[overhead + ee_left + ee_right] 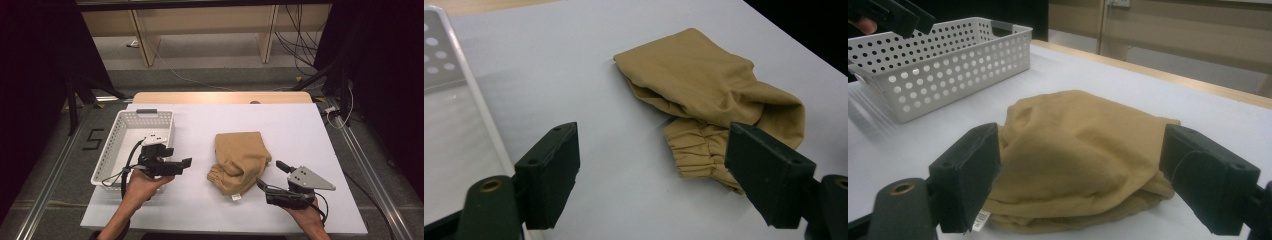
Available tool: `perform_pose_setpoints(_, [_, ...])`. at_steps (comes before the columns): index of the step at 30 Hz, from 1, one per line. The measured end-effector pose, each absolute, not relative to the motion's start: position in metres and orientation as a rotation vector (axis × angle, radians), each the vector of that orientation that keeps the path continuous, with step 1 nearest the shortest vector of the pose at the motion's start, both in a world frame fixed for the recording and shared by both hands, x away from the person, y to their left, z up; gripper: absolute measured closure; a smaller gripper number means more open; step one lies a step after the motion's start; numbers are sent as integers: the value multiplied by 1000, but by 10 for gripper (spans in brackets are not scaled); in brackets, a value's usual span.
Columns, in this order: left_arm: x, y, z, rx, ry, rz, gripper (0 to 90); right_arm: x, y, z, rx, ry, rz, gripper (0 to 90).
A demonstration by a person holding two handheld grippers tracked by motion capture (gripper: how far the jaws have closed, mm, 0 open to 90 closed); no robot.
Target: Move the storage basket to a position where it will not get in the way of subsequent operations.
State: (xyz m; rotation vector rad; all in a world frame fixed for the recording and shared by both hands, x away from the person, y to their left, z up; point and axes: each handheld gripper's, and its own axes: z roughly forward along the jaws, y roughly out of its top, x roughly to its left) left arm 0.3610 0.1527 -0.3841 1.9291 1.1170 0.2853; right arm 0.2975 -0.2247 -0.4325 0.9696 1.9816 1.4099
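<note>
A tan folded cloth garment with an elastic cuff and a small white tag lies in the middle of the white table top. My left gripper hovers open beside the basket, left of the cloth, with nothing between its jaws. In the left gripper view the cloth lies ahead and to the right of that gripper. My right gripper is open at the cloth's near right corner. In the right gripper view the cloth sits between the spread jaws of the gripper.
A white perforated basket stands at the table's left side, seen also as the basket in the right gripper view. A wooden strip edges the far side. Cables and furniture legs lie on the floor beyond.
</note>
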Motion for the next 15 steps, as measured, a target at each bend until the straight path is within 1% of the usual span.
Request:
perform_pose_setpoints(8, [356, 136, -394, 1961, 1080, 268, 215, 297, -225, -432, 970, 1988, 1412, 183])
perform_pose_setpoints(15, [355, 130, -400, 1970, 1072, 264, 213, 297, -225, -433, 966, 1993, 1408, 191])
